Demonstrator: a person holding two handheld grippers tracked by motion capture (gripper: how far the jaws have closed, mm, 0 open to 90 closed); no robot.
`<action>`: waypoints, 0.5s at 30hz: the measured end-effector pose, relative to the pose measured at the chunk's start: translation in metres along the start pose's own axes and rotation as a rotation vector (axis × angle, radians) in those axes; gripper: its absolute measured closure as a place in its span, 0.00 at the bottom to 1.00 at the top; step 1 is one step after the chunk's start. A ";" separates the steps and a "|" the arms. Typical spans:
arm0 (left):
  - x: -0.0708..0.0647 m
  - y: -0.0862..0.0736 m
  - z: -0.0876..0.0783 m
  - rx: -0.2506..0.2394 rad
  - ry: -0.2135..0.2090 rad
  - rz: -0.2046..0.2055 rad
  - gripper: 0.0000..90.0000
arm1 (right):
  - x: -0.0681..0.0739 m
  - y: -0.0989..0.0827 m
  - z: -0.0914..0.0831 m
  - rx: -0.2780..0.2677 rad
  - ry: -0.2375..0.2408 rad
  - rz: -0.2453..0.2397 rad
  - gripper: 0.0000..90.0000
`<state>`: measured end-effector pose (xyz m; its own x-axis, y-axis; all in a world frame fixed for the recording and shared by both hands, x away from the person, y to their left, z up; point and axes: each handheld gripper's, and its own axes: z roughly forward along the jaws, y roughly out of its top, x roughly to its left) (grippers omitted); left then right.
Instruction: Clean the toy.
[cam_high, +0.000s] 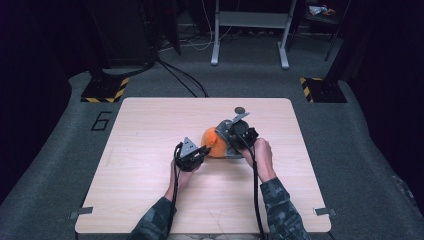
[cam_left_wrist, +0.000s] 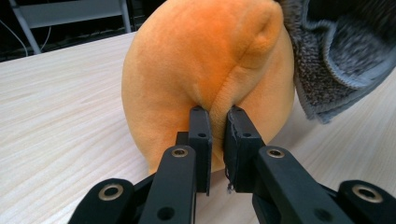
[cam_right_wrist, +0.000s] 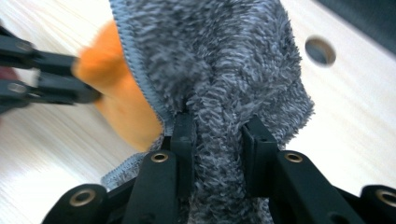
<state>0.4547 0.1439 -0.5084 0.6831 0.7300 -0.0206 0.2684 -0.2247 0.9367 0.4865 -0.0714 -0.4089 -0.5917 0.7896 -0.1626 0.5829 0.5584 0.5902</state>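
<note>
An orange plush toy (cam_high: 210, 141) (cam_left_wrist: 201, 70) (cam_right_wrist: 122, 102) sits near the middle of the wooden table (cam_high: 150, 145). My left gripper (cam_high: 196, 155) (cam_left_wrist: 217, 140) is shut on a pinched fold of its fabric, on the side facing the person. A grey fluffy cloth (cam_high: 227, 145) (cam_left_wrist: 336, 51) (cam_right_wrist: 219, 70) lies draped over the toy's right side. My right gripper (cam_high: 235, 136) (cam_right_wrist: 217, 140) is shut on a bunch of that cloth and holds it raised off the table. The left gripper's jaws appear at the left edge of the right gripper view, against the toy.
A round hole (cam_high: 240, 110) (cam_right_wrist: 320, 50) is set in the table just behind the cloth. Beyond the far table edge stand a metal frame's legs (cam_high: 250, 40), cables and two yellow-black striped bases (cam_high: 105, 90).
</note>
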 end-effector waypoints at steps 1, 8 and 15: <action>0.000 0.001 0.000 0.011 -0.007 0.005 0.91 | 0.000 0.000 0.000 0.000 0.000 0.000 0.78; 0.000 0.001 0.000 0.006 -0.008 0.004 0.91 | -0.029 -0.025 0.036 0.110 -0.015 0.100 0.78; 0.000 0.000 0.000 -0.002 0.000 -0.002 0.91 | -0.041 -0.038 0.072 0.190 0.002 0.139 0.77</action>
<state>0.4547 0.1439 -0.5084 0.6825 0.7306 -0.0228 0.2685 -0.2217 0.9374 0.5293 -0.1066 -0.4815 -0.4995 0.8617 -0.0890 0.7529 0.4826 0.4475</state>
